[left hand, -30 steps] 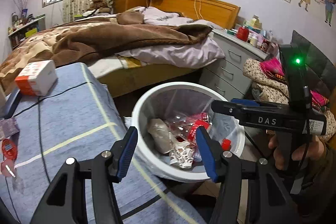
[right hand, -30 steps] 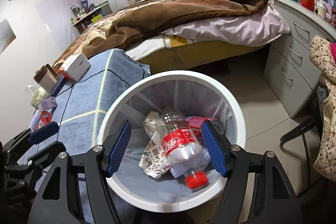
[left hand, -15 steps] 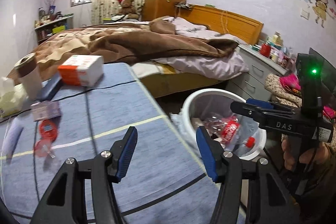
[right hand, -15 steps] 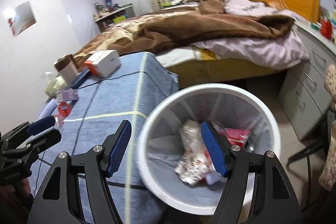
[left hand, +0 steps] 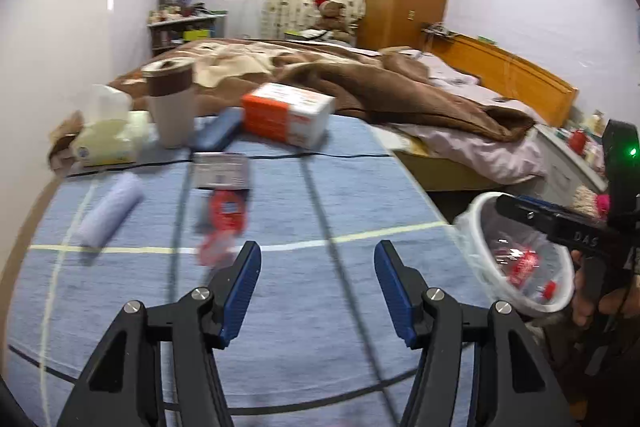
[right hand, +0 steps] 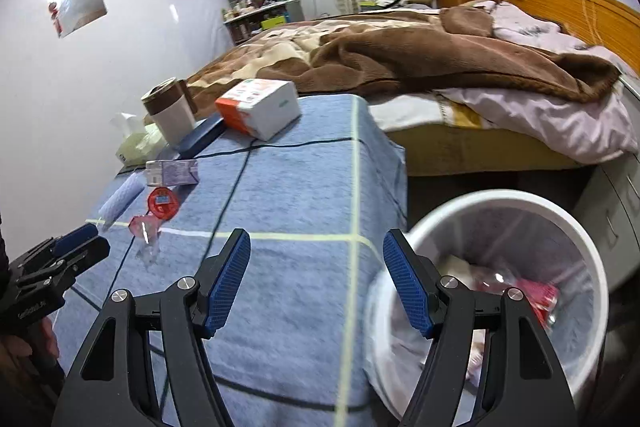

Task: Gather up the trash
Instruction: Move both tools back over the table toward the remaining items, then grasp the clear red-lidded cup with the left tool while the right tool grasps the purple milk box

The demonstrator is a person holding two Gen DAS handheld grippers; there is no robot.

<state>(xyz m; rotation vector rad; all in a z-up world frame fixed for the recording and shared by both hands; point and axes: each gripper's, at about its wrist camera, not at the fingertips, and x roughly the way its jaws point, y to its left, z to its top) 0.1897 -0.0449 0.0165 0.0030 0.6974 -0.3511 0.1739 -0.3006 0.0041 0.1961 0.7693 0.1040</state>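
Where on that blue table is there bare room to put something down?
The near half of the table is bare, from the red lid across to the edge by the bin. The far left is crowded: cup, tissues, orange box, purple packet.

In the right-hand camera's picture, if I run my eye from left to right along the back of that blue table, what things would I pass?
Pale yellow tissue pack → cup with a brown band → dark blue flat case → orange and white box. Past the table's edge comes the bed with the brown blanket.
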